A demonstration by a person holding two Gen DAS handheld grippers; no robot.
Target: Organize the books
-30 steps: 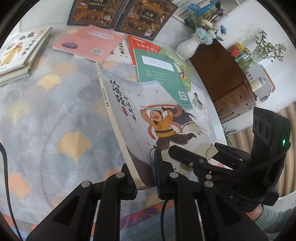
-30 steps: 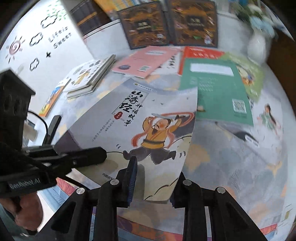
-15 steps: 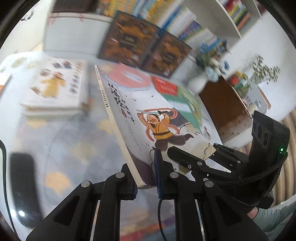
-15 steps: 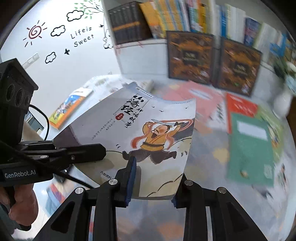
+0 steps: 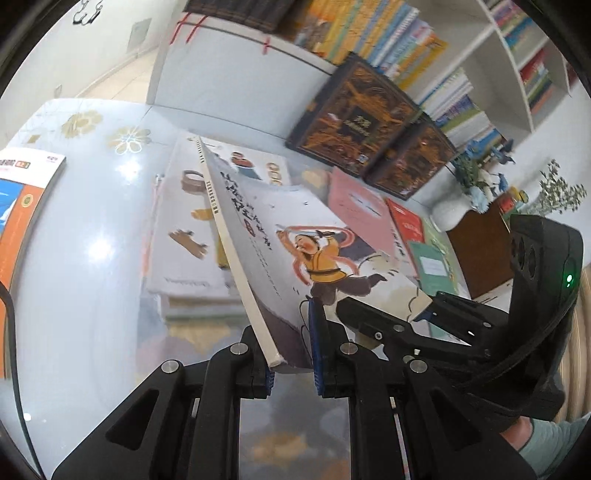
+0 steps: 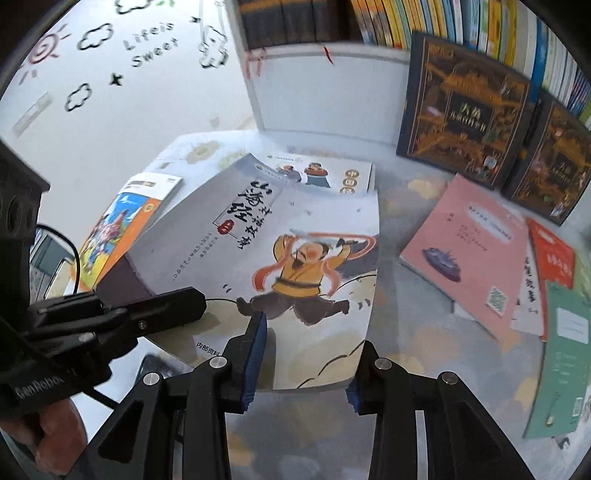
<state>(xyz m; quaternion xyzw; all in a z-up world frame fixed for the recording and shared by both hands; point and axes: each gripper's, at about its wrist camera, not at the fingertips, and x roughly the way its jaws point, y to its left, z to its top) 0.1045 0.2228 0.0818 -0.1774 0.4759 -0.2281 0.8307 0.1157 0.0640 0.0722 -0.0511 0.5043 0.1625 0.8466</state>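
Book (image 5: pixel 295 258) | clamped by left tool (image 5: pixel 291 354) | bookshelf (image 6: pixel 424 22) full

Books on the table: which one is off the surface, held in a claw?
The grey book with the yellow-robed swordsman, tilted and clamped at its spine corner by the left claw. The others lie flat or lean against the shelf.

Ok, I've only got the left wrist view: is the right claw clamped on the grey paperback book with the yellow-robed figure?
Observer: The right claw is opening; the grey paperback book's lower edge sits between its jaws, pad contact unclear.
Operator: And my left claw from there?
Observer: The left claw's upper finger lies across the cover's lower left corner; a hand holds its handle.
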